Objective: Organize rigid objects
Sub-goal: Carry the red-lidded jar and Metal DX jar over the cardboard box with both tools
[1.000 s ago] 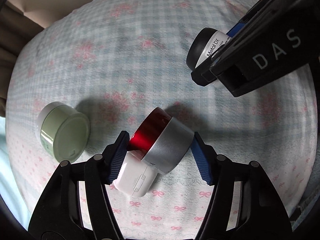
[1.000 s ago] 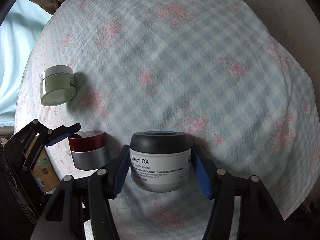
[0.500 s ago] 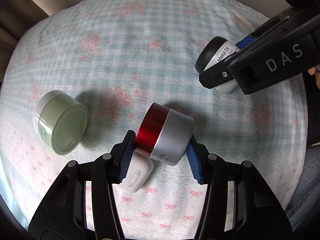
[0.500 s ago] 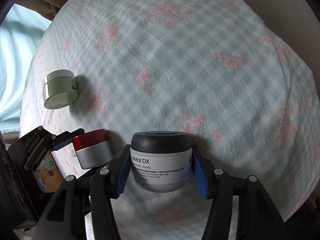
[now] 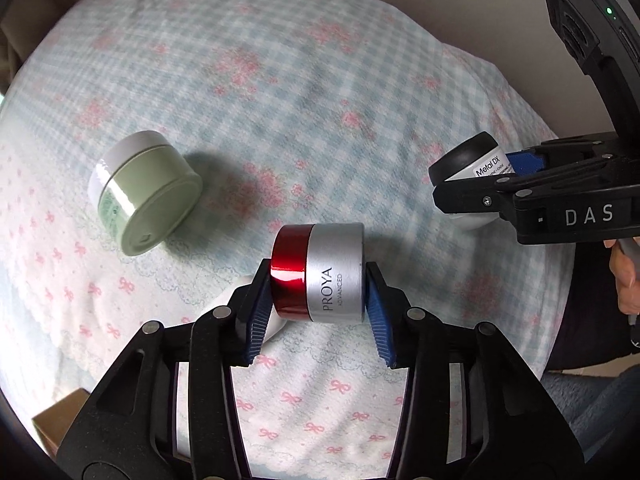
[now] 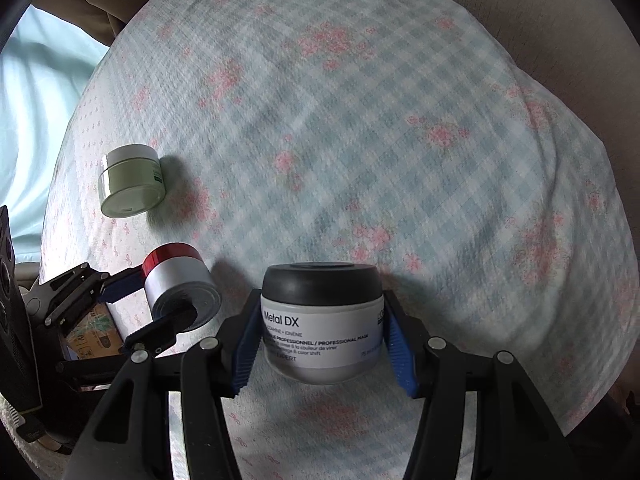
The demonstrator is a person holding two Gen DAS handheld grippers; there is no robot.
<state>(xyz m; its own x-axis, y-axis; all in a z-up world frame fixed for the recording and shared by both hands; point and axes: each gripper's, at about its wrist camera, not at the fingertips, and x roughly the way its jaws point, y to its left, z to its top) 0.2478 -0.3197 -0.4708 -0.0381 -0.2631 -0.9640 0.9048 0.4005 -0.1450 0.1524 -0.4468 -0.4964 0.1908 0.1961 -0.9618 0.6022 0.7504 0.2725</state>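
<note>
My left gripper (image 5: pixel 318 300) is shut on a silver jar with a red lid (image 5: pixel 318 272), held on its side above the checked cloth (image 5: pixel 280 100); the jar also shows in the right wrist view (image 6: pixel 178 280). My right gripper (image 6: pixel 320 336) is shut on a white "Metal DX" jar with a black lid (image 6: pixel 320 320), held upright; it also shows at the right of the left wrist view (image 5: pixel 468 164). A green jar with a white lid (image 5: pixel 140 192) lies on its side on the cloth at the left, and the right wrist view shows it too (image 6: pixel 130 182).
A white case (image 5: pixel 232 312) lies on the cloth under my left gripper, mostly hidden. A cardboard box (image 6: pixel 94 332) sits at the cloth's near left edge. A person's hand (image 5: pixel 624 280) is at the right. Beige upholstery (image 6: pixel 560 20) lies beyond the cloth.
My left gripper has closed on the silver and red jar, lifted it off the white case and turned it level. My right gripper has kept hold of the Metal DX jar.
</note>
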